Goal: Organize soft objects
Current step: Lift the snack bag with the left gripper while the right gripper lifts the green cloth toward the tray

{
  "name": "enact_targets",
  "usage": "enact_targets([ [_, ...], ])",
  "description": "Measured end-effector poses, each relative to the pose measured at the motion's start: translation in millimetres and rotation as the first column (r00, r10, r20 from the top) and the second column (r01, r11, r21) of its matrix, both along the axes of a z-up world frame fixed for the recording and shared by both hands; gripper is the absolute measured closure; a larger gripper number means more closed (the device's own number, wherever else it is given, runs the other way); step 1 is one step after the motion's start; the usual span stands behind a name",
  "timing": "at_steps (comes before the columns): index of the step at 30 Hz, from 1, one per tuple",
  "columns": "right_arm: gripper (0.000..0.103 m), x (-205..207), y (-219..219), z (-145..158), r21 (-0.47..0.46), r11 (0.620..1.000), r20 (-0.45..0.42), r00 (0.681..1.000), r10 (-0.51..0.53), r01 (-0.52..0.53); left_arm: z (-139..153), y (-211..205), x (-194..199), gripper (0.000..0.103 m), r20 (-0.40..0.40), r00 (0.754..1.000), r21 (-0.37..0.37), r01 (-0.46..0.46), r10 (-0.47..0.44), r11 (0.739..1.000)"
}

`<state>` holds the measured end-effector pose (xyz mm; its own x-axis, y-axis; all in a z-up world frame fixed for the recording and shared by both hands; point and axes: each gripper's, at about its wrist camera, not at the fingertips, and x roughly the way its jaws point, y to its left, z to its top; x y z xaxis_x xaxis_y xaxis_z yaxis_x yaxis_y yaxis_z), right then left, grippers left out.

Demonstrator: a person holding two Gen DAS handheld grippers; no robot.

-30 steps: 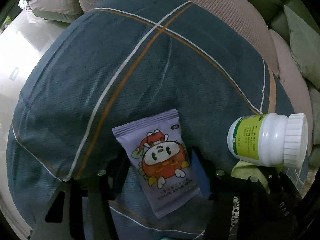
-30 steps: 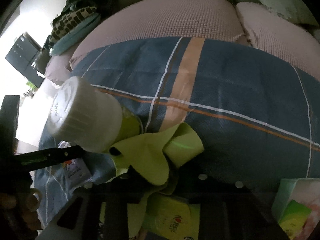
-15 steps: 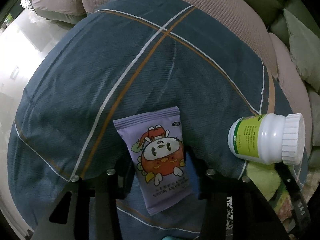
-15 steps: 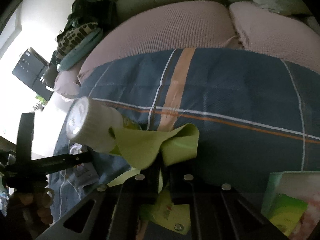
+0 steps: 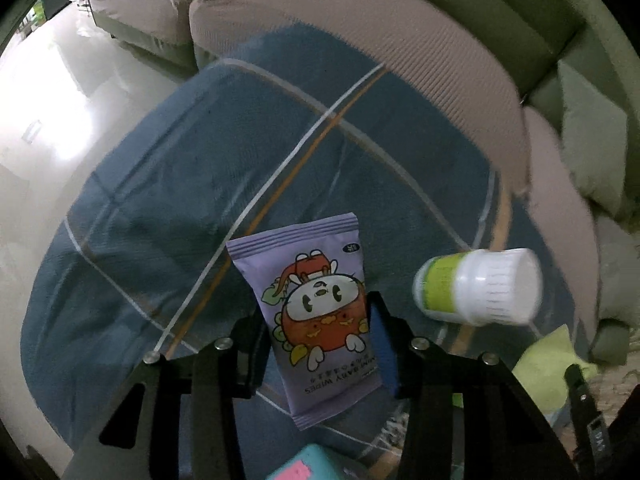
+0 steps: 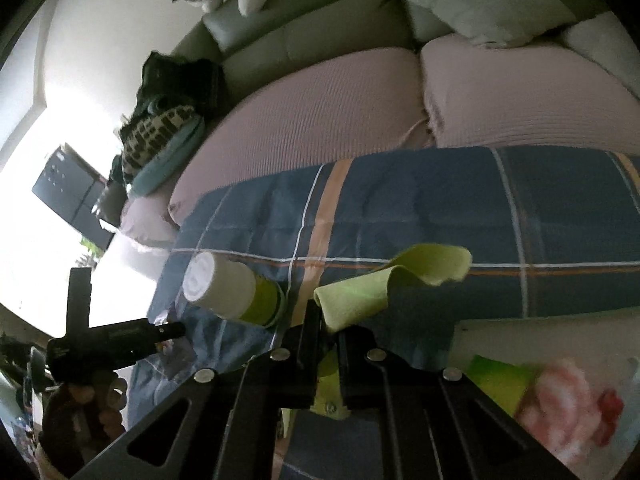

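Left gripper (image 5: 316,334) pinches a baby-wipes pack (image 5: 316,320), right gripper (image 6: 329,330) a green cloth (image 6: 384,284) (edge-held); either could slip free.

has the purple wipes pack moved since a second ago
Yes. The purple wipes pack has come up off the blue plaid blanket, gripped between the left claw fingers; a second ago it lay flat there. The white bottle remains beside it.

white bottle (image 5: 478,286) lies just right of wipes pack (image 5: 316,316); blanket (image 5: 168,216) left and beyond open.
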<state>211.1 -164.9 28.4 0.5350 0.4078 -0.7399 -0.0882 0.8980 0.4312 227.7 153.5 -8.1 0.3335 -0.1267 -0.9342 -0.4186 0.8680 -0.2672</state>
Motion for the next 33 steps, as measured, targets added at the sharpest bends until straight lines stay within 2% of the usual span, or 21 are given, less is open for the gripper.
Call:
enact_targets([
  [5, 0.095, -27.8, -26.6, 25.8, 0.041, 0.998, 0.056, 0.997, -0.055, 0.052, 51.7, -16.9, -29.7, 0.056, 0.113, 0.993, 0.060, 0.029, -0.035, 0.998],
  [9, 0.095, -54.2, -48.1, 45.1, 0.056, 0.994, 0.098, 0.990, -0.098, 0.093, 87.5, -37.6, -49.6, 0.056, 0.190, 0.979, 0.077, 0.064, -0.077, 0.995],
  [17, 0.095, -106.5, -102.2, 62.4, 0.064, 0.978, 0.147, 0.967, -0.207, 0.200, 129.6, -104.0, -78.7, 0.056, 0.302, 0.934, 0.092, 0.174, -0.194, 0.980],
  [22, 0.095, -131.5, -143.8, 62.9, 0.061, 0.956, 0.150, 0.944, -0.293, 0.287, 134.6, -158.5, -84.3, 0.056, 0.341, 0.895, 0.105, 0.267, -0.287, 0.958],
  [27, 0.095, -145.1, -180.4, 63.3, 0.036, 0.926, 0.151, 0.914, -0.376, 0.375, 122.3, -212.7, -84.4, 0.056, 0.326, 0.862, 0.109, 0.374, -0.388, 0.921],
  [33, 0.095, -149.8, -215.0, 52.8, 0.040, 0.897, 0.126, 0.889, -0.441, 0.440, 105.1, -260.1, -84.0, 0.056, 0.301, 0.835, 0.131, 0.443, -0.461, 0.887],
])
